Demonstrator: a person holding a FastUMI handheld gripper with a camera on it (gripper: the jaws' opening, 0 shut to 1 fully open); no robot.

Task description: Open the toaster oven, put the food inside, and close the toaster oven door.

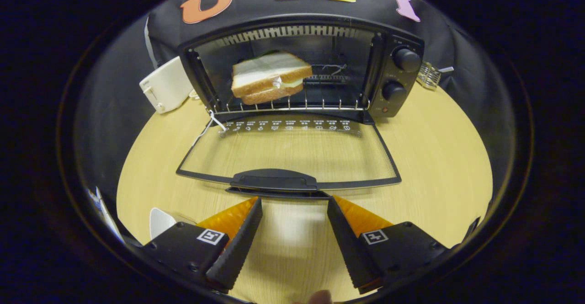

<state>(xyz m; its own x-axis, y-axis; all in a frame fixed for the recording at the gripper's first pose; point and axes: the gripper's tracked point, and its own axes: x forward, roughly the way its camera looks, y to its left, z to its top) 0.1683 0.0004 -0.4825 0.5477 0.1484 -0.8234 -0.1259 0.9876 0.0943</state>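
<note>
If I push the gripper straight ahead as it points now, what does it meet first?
Most likely the handle of the open toaster oven door, lying just ahead of the open gripper. The sandwich sits farther on, on the rack inside. Height over the handle is unclear, so it might pass above.

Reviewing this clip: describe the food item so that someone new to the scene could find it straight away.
Start at the black toaster oven at the back of the wooden table, its glass door folded down flat, beyond the open tool. Inside, on the wire rack's left part, sits the sandwich. Its brown crusts and pale filling stand out against the dark interior.
</note>
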